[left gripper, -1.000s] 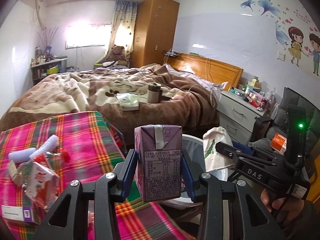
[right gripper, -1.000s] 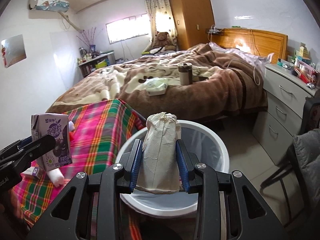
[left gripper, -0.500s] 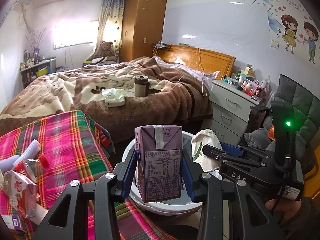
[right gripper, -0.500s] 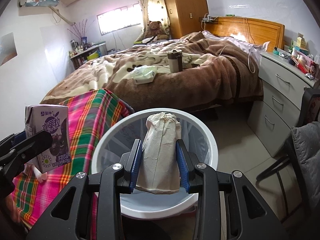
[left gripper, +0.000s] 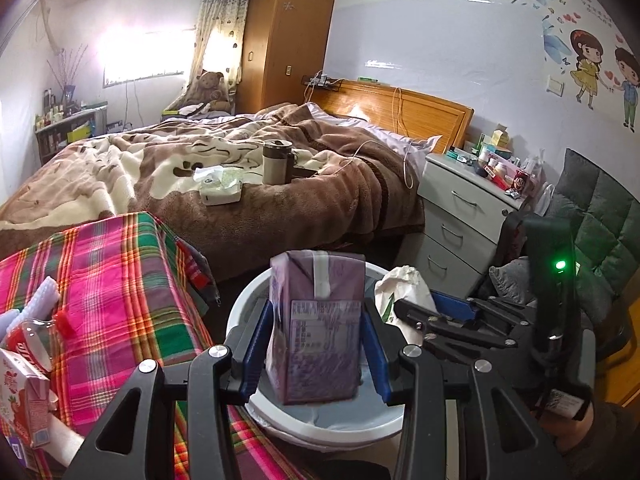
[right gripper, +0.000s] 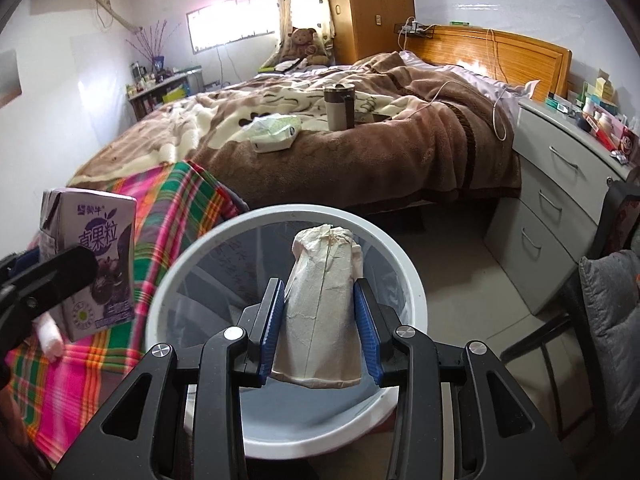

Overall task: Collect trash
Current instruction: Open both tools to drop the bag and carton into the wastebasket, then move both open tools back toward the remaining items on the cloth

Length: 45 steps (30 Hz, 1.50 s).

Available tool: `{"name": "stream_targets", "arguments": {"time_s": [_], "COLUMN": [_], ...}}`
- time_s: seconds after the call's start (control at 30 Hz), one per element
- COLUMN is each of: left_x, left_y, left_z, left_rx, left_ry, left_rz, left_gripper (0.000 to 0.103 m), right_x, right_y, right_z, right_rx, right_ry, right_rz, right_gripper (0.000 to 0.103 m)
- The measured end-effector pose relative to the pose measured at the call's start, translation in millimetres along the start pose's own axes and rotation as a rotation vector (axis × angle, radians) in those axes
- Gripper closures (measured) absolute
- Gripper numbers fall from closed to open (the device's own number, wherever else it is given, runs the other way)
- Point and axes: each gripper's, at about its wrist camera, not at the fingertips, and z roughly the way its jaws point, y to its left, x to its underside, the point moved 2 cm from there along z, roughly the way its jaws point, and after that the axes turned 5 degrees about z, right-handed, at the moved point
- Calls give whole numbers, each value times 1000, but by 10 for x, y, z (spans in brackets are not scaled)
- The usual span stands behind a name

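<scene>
trash still waiting, as far as i can judge: beside the bin (right gripper: pixel 412 276), on the plaid-covered table (left gripper: pixel 120 280) at its left, i see a red-and-white carton (left gripper: pixel 24 400), a clear wrapper with a red cap and something white rolled up. the bin's liner looks bare where i can see into it, so i reckon nothing has gone in, or very little. two pieces are in hand and none released.

my right gripper (right gripper: pixel 319 332) hangs right over the bin's mouth, pointing forward and down across its near rim, blue pads pressed on both sides of the crumpled beige paper bag (right gripper: pixel 322 312), held upright. my left gripper (left gripper: pixel 316 344) sits over the bin's near rim too, closer to the table side, jaws clamped on the purple drink carton (left gripper: pixel 318 328), upright with its printed panel facing me. both pieces look placed for a drop; opening each pair of jaws is what remains, then the table pile.
</scene>
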Motion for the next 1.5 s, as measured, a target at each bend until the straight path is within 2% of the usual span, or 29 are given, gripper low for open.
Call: {"name": "stream_targets", "arguments": {"time_s": [0.07, 0.13, 0.27, 0.33, 0.8, 0.93, 1.23, 1.5], "left_x": [-6, -15, -5, -1, 73, 116, 255, 406], "left_y": [-4, -9, 25, 62, 229, 341, 645, 881], "left_z": [19, 37, 23, 1, -335, -525, -936, -1181], "left_rx": [-8, 4, -4, -12, -47, -81, -156, -210], "left_ry": [-3, 3, 5, 8, -26, -44, -81, -82], "left_rz": [6, 3, -1, -12, -45, -59, -94, -123], "left_gripper": [52, 44, 43, 42, 42, 42, 38, 38], "right_x": [5, 15, 10, 11, -51, -59, 2, 70], "right_y": [-6, -28, -69, -84, 81, 190, 490, 794], "right_z": [37, 49, 21, -4, -187, -247, -308, -370], "right_rx": [9, 26, 58, 53, 8, -29, -91, -145], "right_ry": [16, 19, 7, 3, -61, -83, -102, -105], "right_rz": [-5, -2, 10, 15, 19, 15, -8, -48], "right_gripper": [65, 58, 53, 44, 42, 36, 35, 34]}}
